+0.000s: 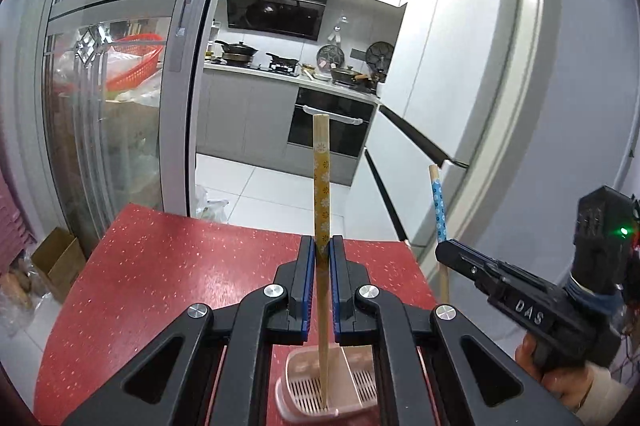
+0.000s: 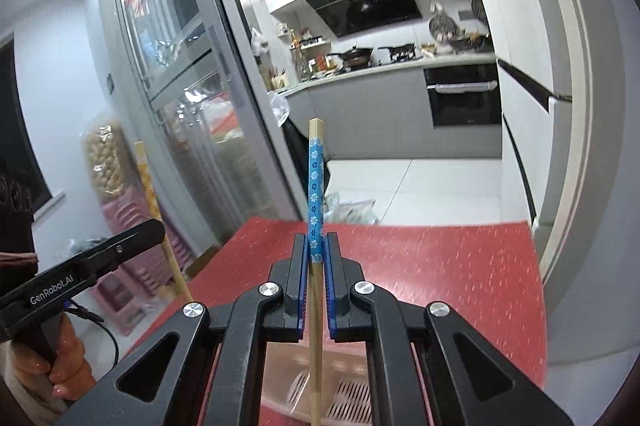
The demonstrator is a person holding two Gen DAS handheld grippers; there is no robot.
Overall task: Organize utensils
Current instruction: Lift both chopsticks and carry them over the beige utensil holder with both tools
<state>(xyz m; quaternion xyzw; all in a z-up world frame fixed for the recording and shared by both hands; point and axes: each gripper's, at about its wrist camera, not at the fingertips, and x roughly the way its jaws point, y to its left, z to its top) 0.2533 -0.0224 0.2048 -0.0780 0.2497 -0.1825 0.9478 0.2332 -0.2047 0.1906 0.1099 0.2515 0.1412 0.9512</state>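
Black linkage arms fill the bottom of both wrist views, and between them each gripper is clamped on a single chopstick. Beneath everything spreads the red speckled table [image 1: 160, 286], its far edge facing the kitchen doorway and a white fridge [image 1: 480, 66] to the right. On the table, directly below the grippers, sits a pink holder [image 1: 304, 386] with a slotted floor and a divider down its middle; it looks like the place where utensils are meant to stand. The left gripper [image 1: 322, 252] has its blue pads pressed together on a yellow flowered chopstick [image 1: 321, 178], held upright with the decorated end up and the bare tip reaching down into the holder's left half. The right gripper [image 2: 316, 254] is likewise closed on a blue flowered chopstick [image 2: 314, 182], upright over the holder [image 2: 348, 398]. Holding each stick vertical and gripped near the patterned end probably lets the thin tip drop cleanly into a compartment. Whether either tip actually touches the slotted floor is hard to tell, since the linkage covers much of the holder and the right view is smeared with blur. Only part of the person's hand [image 1: 560, 382] shows at the frame edge, and the holder's near wall is cut off in both views.
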